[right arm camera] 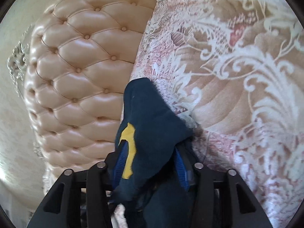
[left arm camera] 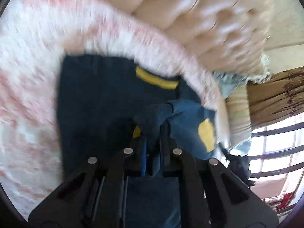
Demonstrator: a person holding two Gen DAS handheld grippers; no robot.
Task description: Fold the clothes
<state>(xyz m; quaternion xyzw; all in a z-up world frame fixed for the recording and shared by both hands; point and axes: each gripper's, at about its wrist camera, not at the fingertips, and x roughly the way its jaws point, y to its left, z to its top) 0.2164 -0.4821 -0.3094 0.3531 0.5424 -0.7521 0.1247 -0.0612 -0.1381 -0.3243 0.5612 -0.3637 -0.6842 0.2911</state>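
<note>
The dark navy knitted garment with yellow patches (left arm camera: 98,98) lies spread on the pink-and-white floral plush blanket (left arm camera: 28,76) that covers the bed, near the tufted beige leather headboard (right arm camera: 79,66).

The left tool (left arm camera: 152,133) has its jaws pressed nearly together, pinching a bunched fold of the blue fabric; that view is smeared with blur, so how deep the cloth sits between the pads is hard to judge. The right tool (right arm camera: 150,152) stands about half spread around a thick wad of the same garment, a yellow patch (right arm camera: 129,152) lying against its left blue pad (right arm camera: 118,163). The fabric fills the gap and appears gripped.

Risks from here, as I judge them:
- The left pinch looks shallow and is on a lump rather than a clean edge, so a quick pull could let the cloth slide out.
- The right tool holds several bunched layers; some may slip free and the fold would come out crooked.
- The plush blanket may drag on the knit, or be caught up along with it, since pale fabric shows just under the right tool.
</note>
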